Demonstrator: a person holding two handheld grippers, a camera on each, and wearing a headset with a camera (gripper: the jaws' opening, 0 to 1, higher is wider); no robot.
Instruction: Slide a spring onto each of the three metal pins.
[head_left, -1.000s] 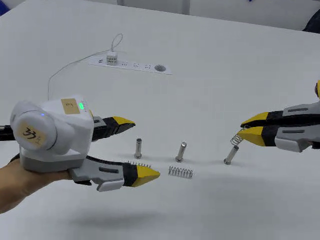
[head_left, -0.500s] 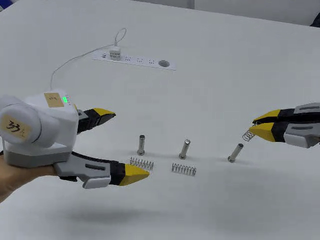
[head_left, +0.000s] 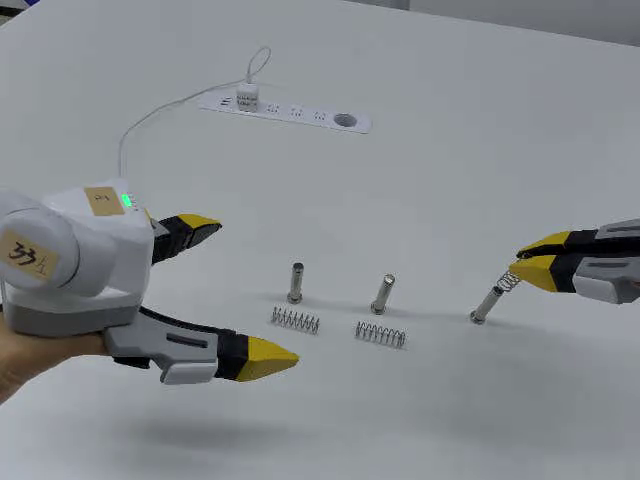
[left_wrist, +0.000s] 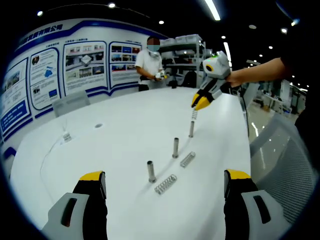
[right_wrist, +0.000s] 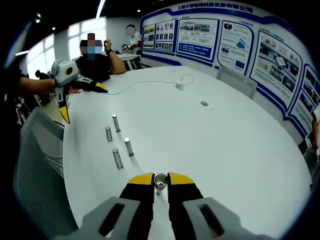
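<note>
Three metal pins stand in a row on the white table: left (head_left: 296, 282), middle (head_left: 383, 293) and right (head_left: 488, 303), the right one leaning. My right gripper (head_left: 530, 263) is shut on a spring (head_left: 510, 281) whose lower end meets the right pin's top. That spring shows end-on between the jaws (right_wrist: 160, 183). Two more springs (head_left: 296, 320) (head_left: 381, 334) lie flat in front of the left and middle pins. My left gripper (head_left: 245, 290) hovers open left of the pins, holding nothing.
A white power strip (head_left: 290, 111) with a plugged-in charger and cable lies at the far side of the table. Seated and standing people and an office chair (right_wrist: 35, 165) surround the table. The tabletop around the pins is bare.
My right gripper has brought its spring down onto the tip of the right pin. The left gripper has drawn back to the left, uncovering the left spring.
</note>
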